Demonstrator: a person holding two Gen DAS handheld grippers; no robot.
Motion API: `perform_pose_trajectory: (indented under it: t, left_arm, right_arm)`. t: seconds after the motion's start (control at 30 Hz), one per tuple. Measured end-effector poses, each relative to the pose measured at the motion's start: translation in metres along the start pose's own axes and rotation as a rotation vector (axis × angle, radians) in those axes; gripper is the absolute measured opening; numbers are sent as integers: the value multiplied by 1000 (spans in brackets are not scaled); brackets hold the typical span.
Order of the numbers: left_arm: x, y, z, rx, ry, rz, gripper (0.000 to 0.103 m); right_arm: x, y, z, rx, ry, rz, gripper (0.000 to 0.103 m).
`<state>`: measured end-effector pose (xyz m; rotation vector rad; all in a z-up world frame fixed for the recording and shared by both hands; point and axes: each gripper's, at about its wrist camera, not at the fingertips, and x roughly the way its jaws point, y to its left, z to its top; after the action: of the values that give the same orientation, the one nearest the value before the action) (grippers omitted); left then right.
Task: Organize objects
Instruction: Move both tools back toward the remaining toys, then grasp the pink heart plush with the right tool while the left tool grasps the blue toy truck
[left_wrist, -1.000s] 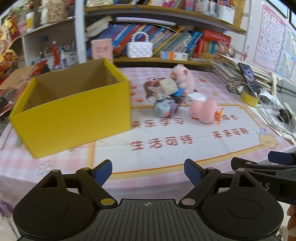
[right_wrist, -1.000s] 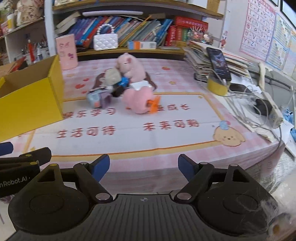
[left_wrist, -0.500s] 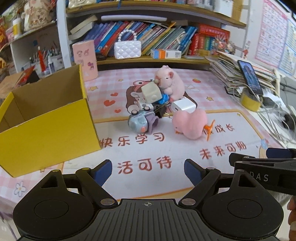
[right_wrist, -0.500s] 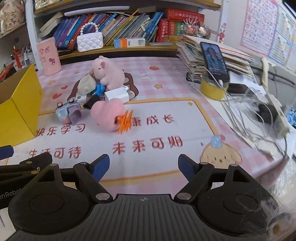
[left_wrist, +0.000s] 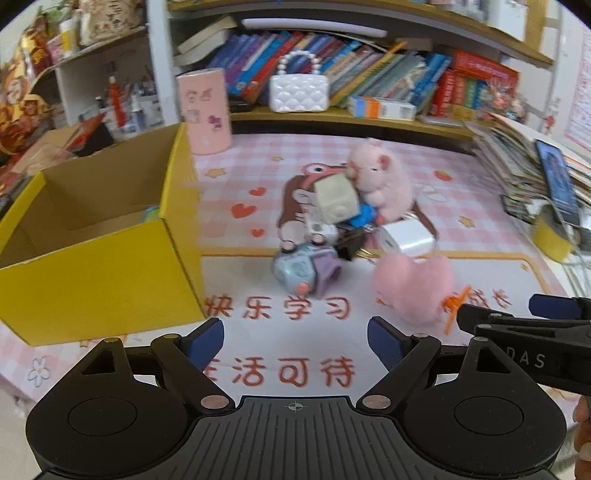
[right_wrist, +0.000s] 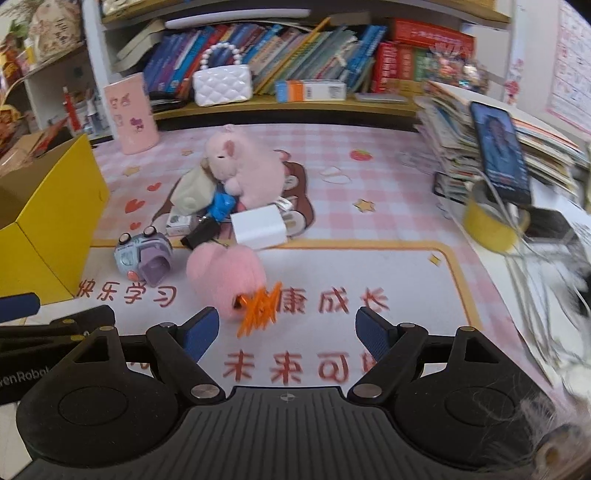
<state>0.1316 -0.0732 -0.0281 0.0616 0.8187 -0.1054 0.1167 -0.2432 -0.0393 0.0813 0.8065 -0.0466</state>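
A heap of small things lies mid-mat: a pink plush pig (left_wrist: 384, 181) (right_wrist: 247, 170), a beige cube (left_wrist: 336, 197), a white charger block (left_wrist: 406, 236) (right_wrist: 258, 226), a pale blue and purple toy (left_wrist: 304, 267) (right_wrist: 144, 256), and a pink plush heart with an orange clip (left_wrist: 413, 288) (right_wrist: 225, 277). An open yellow cardboard box (left_wrist: 92, 269) (right_wrist: 48, 206) stands to the left. My left gripper (left_wrist: 295, 341) is open and empty, short of the heap. My right gripper (right_wrist: 286, 332) is open too, just in front of the pink heart.
A pink cup (left_wrist: 205, 110) stands behind the box. A shelf holds books and a white handbag (left_wrist: 299, 90). At the right are stacked books with a phone (right_wrist: 498, 151), a yellow tape roll (right_wrist: 491, 225) and loose cables (right_wrist: 535, 280).
Both grippers have moved forward over the mat toward the heap, which now looks larger and nearer. The yellow box has slid to the left in both views. Jaws unchanged.
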Motion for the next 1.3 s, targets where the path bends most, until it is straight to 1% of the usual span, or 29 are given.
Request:
perform_pose_trajectory:
  t: [0.17, 0.4, 0.5, 0.6, 0.63, 0.67, 0.7, 0.77, 0.83, 0.93, 1.0, 1.1, 1.13, 1.23, 1.3]
  left_arm:
    - [6, 5, 5, -30, 24, 62, 87]
    - [7, 13, 9, -79, 47, 140, 87]
    - [5, 12, 9, -86, 49, 162, 87]
    - [3, 11, 9, -90, 53, 176, 87]
    - [3, 10, 9, -90, 55, 179, 87]
    - [3, 9, 9, -90, 56, 180, 87]
    - [3, 8, 9, -92, 57, 179, 87]
    - [3, 7, 10, -95, 53, 173, 87]
    - [5, 4, 11, -97, 47, 166, 87]
    - [11, -3, 15, -97, 43, 150, 86]
    - [16, -8, 16, -96, 41, 142, 86]
    - [23, -17, 18, -96, 17, 156, 85]
    - [27, -20, 19, -93, 12, 157, 82]
    - [41, -26, 24, -98, 7, 162, 80]
    - [53, -29, 29, -110, 8, 161, 77]
  right_arm:
    - [18, 4, 10, -86, 18, 63, 80]
    - [40, 18, 16, -242, 6, 160, 80]
    - [55, 23, 18, -291, 14, 173, 80]
    - [67, 26, 22, -336, 7, 208, 76]
    - [68, 27, 22, -356, 0, 218, 70]
    - [71, 29, 21, -383, -6, 230, 61]
    - [73, 30, 21, -419, -6, 238, 55]
    - [74, 29, 22, -447, -15, 256, 50]
    - [71, 24, 24, -436, -19, 273, 49]
    - [60, 10, 31, -365, -40, 285, 49]
    - [51, -1, 37, -319, -58, 264, 49]
    - [40, -17, 43, -256, -76, 223, 49]
    - [37, -22, 45, -225, -74, 213, 49]
    - [31, -39, 52, -109, -48, 207, 49]
    - [28, -45, 52, -81, -44, 205, 49]
